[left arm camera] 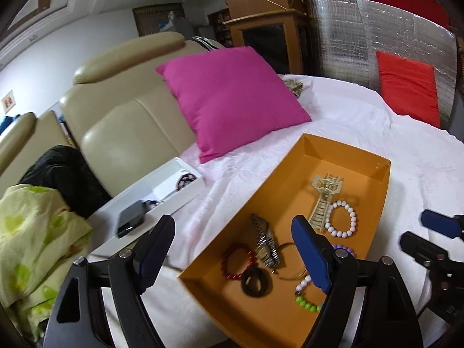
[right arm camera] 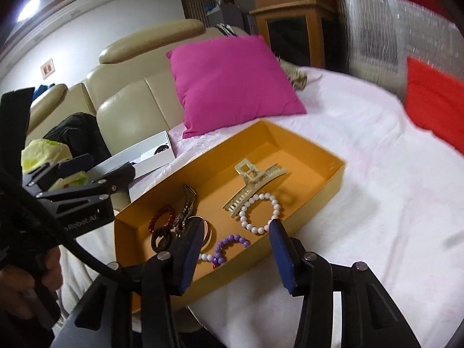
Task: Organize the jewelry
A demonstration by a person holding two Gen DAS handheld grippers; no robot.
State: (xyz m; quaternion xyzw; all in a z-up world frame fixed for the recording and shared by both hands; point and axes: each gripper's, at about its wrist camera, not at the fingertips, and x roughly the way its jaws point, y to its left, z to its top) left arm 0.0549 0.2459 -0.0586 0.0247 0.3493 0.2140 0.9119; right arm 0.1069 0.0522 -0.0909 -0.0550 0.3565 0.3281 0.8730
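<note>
Jewelry: bracelets, watch (left arm camera: pixel 265 242) and hair clip (right arm camera: pixel 255 184) are seen inside the orange box (left arm camera: pixel 342 156)
Left gripper (left arm camera: pixel 235 256): jaws wide — nothing held
Right gripper (right arm camera: pixel 236 256): jaws apart — nothing held

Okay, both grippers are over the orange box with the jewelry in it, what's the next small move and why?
Probably draw both back off the orange box. The left gripper and right gripper are open with nothing between their fingers, and the hair claw, white bead bracelet, watch and red bracelet already lie inside; no jewelry shows on the white cover.
</note>
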